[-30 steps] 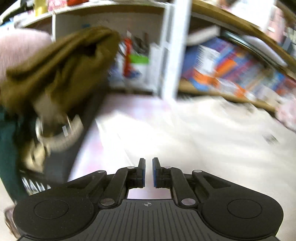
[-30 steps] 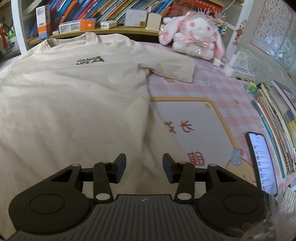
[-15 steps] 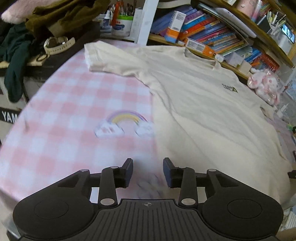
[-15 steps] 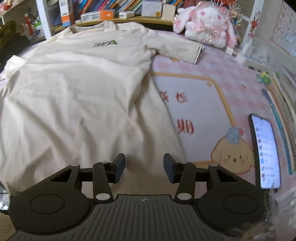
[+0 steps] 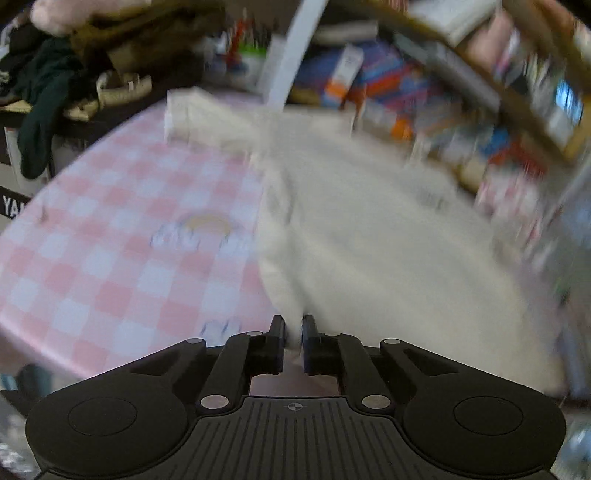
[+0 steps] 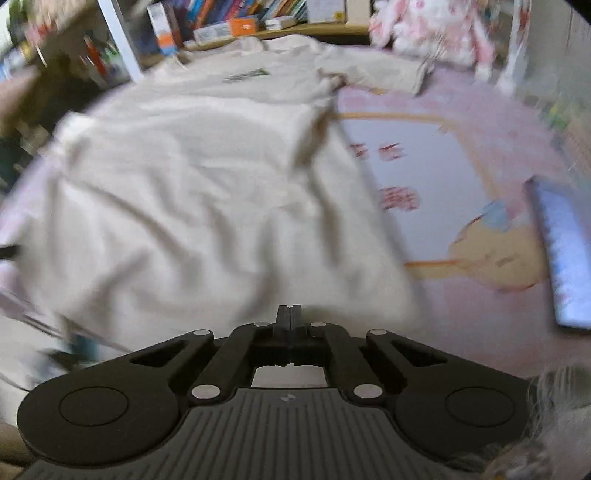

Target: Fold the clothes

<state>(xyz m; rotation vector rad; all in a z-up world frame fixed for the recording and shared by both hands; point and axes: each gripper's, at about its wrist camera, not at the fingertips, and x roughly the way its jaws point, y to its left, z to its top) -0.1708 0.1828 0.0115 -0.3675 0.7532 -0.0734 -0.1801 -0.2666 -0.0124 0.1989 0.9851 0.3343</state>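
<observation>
A cream T-shirt lies spread face up on a pink checked tablecloth; its chest logo shows in the right wrist view, where the shirt fills the middle. My left gripper is shut on the shirt's bottom hem at its left corner, with cloth pinched between the pads. My right gripper has its jaws together at the hem's right part; the frame is blurred and no cloth shows between the pads.
A bookshelf with books runs along the far side. Dark clothes are piled at the far left. A pink plush rabbit sits at the back right. A phone lies on the cloth at the right.
Both grippers were open half a second ago and are now closed at the shirt's bottom hem. Both views are blurred from motion, and the hem has bunched a little.
</observation>
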